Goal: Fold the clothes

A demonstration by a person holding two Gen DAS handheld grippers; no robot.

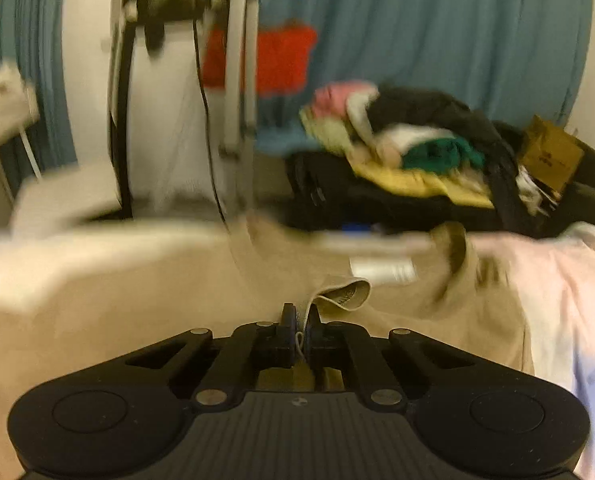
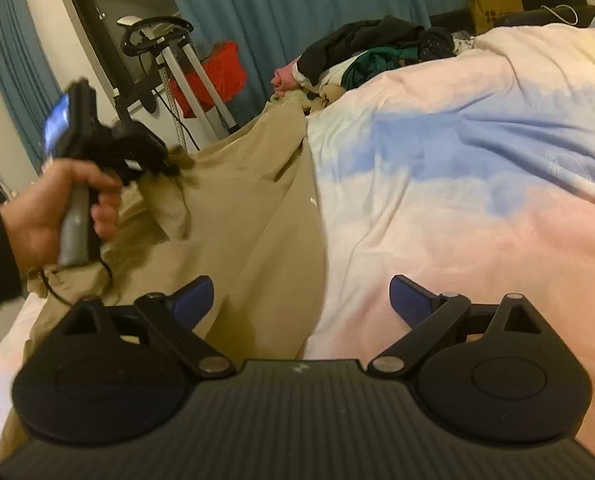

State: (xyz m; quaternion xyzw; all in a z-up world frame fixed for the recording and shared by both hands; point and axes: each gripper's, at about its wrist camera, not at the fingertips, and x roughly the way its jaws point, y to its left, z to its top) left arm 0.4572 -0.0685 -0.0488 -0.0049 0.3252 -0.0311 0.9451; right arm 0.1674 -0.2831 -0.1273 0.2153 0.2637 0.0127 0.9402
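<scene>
1. Left gripper [image 1: 300,322]: jaws pressed together, pinching an edge of the tan garment [image 1: 177,300].
2. Right gripper [image 2: 301,300]: jaws spread wide, nothing between them.
3. Tan garment: spread on the bed [image 2: 457,200], ahead of and below the right gripper, on its left side.
4. Clothes pile [image 1: 409,152]: beyond the left gripper, at the bed's far edge.

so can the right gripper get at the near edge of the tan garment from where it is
Probably yes. The right gripper is open and empty, and the tan garment lies just ahead of its left finger on the bedspread with nothing between; the left gripper holds another part.
</scene>
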